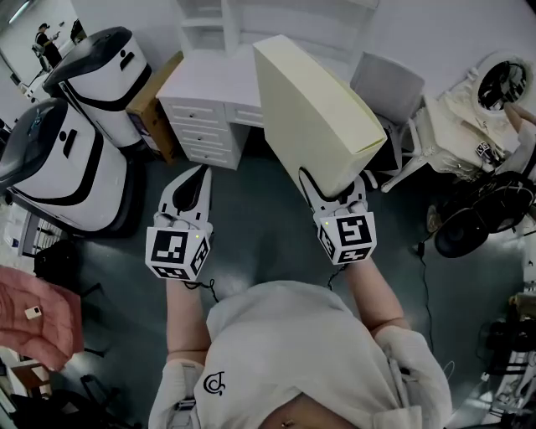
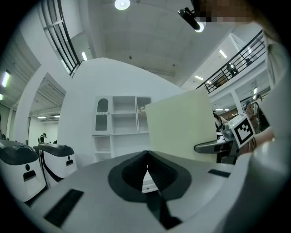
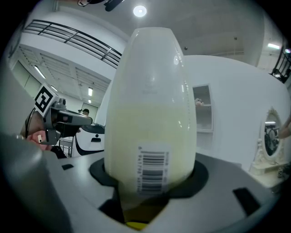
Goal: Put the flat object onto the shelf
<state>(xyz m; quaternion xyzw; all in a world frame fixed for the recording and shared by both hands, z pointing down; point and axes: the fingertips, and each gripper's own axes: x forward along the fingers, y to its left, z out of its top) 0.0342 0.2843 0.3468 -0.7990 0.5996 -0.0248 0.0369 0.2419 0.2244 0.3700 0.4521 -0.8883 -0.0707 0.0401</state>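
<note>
The right gripper (image 1: 335, 191), centre right of the head view, is clamped on the lower end of the pale yellow flat box (image 1: 314, 109). The box stands up, leaning toward the white shelf unit (image 1: 209, 21) at top centre, above the white desk (image 1: 205, 92). The left gripper (image 1: 191, 186), left of centre, has its jaws together on nothing. Held by one end only, the box probably needs a firm hold, and should go thin edge first into a shelf opening before release.
</note>
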